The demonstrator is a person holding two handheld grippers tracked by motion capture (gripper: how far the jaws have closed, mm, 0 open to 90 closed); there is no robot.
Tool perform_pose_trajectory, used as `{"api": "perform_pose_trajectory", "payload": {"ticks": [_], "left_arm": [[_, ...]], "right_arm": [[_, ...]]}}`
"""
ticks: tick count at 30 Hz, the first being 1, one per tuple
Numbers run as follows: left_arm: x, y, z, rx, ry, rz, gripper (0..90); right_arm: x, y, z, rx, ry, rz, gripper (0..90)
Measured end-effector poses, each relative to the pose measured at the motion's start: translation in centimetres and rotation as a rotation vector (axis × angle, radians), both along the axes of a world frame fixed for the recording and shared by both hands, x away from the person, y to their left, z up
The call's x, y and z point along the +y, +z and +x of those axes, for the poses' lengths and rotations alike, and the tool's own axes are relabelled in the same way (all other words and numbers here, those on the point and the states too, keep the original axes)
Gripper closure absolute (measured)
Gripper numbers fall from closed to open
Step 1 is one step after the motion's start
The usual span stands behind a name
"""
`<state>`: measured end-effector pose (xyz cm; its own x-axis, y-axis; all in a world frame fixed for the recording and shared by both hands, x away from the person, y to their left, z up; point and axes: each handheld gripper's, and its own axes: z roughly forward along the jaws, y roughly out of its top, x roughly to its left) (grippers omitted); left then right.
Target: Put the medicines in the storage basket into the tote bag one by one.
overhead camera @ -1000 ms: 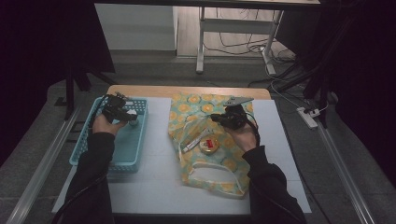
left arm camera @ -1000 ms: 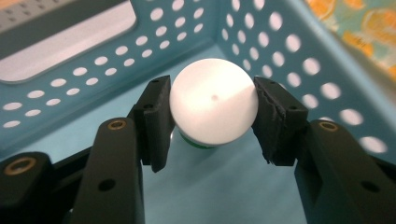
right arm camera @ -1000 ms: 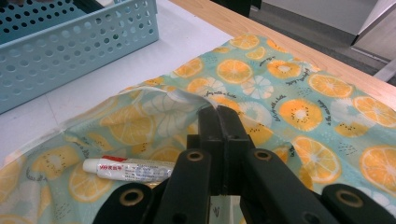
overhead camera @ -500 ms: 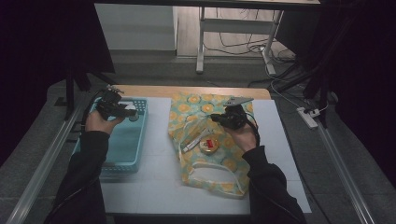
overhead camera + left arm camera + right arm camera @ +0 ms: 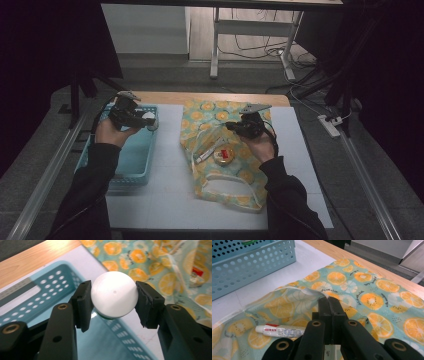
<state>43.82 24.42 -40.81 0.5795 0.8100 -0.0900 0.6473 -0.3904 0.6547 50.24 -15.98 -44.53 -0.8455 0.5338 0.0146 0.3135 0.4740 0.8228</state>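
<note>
My left gripper (image 5: 113,291) is shut on a white round-topped object (image 5: 114,294) with a green base and holds it in the air over the blue perforated basket (image 5: 37,302). In the high view, the left gripper (image 5: 150,121) and the white object (image 5: 149,119) hang above the basket's (image 5: 100,172) far right corner. My right gripper (image 5: 328,300) is shut on the raised edge of the orange-print fabric bag (image 5: 367,300). From above, the right gripper (image 5: 231,126) sits over the bag (image 5: 235,175). A white toothpaste tube (image 5: 279,330) lies inside the bag's mouth.
A round tin with a red label (image 5: 225,155) rests beside the toothpaste tube (image 5: 206,152) on the bag. The table's wooden far edge (image 5: 165,97) runs behind the white mat (image 5: 170,200). A metal rail (image 5: 45,175) borders the left side.
My left gripper has risen out of the basket with the white object in its jaws. The right gripper and the bag have stayed put.
</note>
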Motion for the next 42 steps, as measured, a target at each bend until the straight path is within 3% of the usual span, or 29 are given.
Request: {"api": "perform_pose_trajectory", "payload": {"ticks": [19, 42], "left_arm": [[-6.3, 0.7, -1.4, -0.022, -0.183, -0.02, 50.5], [-13.7, -0.2, -1.1, -0.021, -0.35, -0.043, 50.4]], "right_arm": [[0.0, 0.1, 0.0, -0.002, -0.001, 0.007, 90.0], [-0.2, 0.2, 0.1, -0.002, 0.008, 0.022, 90.0]]}}
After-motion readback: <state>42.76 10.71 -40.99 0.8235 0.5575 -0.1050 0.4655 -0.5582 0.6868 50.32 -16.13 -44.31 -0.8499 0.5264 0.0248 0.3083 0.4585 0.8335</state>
